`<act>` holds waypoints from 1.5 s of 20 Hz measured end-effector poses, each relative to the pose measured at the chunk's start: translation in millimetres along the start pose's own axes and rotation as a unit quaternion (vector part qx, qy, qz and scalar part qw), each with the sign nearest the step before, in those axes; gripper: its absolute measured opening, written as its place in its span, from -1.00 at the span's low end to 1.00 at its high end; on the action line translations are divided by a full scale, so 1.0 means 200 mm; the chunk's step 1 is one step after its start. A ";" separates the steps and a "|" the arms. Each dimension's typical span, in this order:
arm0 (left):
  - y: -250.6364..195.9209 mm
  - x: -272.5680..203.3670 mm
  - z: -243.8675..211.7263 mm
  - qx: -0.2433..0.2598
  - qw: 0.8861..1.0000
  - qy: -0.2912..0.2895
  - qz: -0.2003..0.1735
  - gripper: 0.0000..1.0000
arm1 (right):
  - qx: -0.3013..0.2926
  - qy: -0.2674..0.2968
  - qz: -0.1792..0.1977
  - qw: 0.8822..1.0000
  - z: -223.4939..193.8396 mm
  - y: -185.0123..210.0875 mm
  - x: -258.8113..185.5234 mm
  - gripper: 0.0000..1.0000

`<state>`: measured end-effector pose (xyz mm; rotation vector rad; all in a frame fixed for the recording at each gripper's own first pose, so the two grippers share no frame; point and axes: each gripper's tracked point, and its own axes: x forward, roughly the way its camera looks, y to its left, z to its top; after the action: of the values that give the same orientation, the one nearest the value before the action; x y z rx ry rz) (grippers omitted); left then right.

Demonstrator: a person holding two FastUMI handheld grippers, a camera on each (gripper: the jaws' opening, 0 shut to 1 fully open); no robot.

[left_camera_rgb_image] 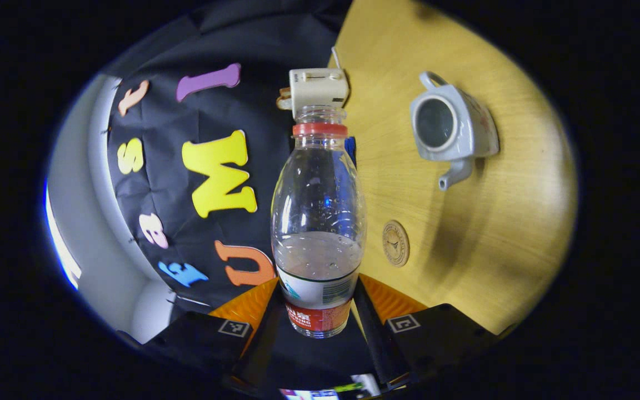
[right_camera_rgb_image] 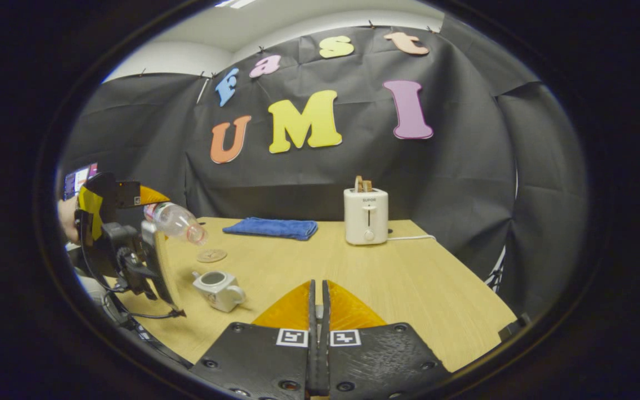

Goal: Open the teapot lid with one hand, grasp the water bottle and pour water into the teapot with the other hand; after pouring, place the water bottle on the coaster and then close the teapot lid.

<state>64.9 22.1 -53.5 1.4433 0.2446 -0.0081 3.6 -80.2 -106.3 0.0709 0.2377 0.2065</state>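
Observation:
My left gripper [left_camera_rgb_image: 320, 297] is shut on the base of a clear, capless water bottle [left_camera_rgb_image: 318, 222] that is partly filled. In the right gripper view the bottle [right_camera_rgb_image: 178, 221] lies nearly level in the air, its mouth tipped slightly down, above and left of the white teapot [right_camera_rgb_image: 217, 289]. The teapot [left_camera_rgb_image: 453, 128] stands on the table with its top open. A round coaster [left_camera_rgb_image: 395, 243] lies between the bottle and the pot. My right gripper [right_camera_rgb_image: 318, 283] hovers over the table, its fingers pressed together on a small pale piece, apparently the lid's knob; the rest is hidden.
A white toaster [right_camera_rgb_image: 365, 215] stands at the back of the wooden table [right_camera_rgb_image: 409, 278], with a folded blue cloth [right_camera_rgb_image: 271, 228] to its left. A hand [right_camera_rgb_image: 67, 216] holds the left gripper at the table's left edge.

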 end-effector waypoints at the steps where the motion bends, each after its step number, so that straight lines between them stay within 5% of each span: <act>1: -0.02 -0.01 -0.01 -0.063 0.998 -0.002 -0.014 0.49 | 0.000 0.000 0.001 1.000 0.01 0.02 0.00 -1.00; 4: -0.08 -0.07 -0.03 -0.251 0.967 -0.014 -0.033 0.49 | -0.007 -0.001 0.003 1.000 0.03 0.06 -0.01 -1.00; 9: -0.19 -0.20 0.04 -0.509 0.855 -0.046 -0.091 0.51 | -0.010 0.003 0.012 1.000 0.06 0.15 0.00 -1.00; 11: -0.20 -0.25 0.06 -0.563 0.818 -0.061 -0.097 0.51 | -0.015 0.002 0.014 1.000 0.07 0.19 0.00 -1.00; 16: -0.13 -0.23 -0.01 -0.645 0.757 -0.074 -0.071 0.51 | -0.019 0.004 0.023 1.000 0.07 0.30 0.01 -1.00; 28: 0.07 0.28 -0.01 -0.676 0.726 -0.102 -0.077 0.52 | -0.022 0.017 0.022 0.999 0.01 0.34 0.02 -1.00; 30: 0.05 0.40 0.00 -0.668 0.733 -0.102 -0.077 0.51 | -0.021 0.025 0.021 0.999 -0.03 0.33 0.02 -1.00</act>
<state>143.8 35.2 -57.3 -0.0458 0.1186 -0.1059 -5.8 -14.5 -106.7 0.0289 0.2817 0.2553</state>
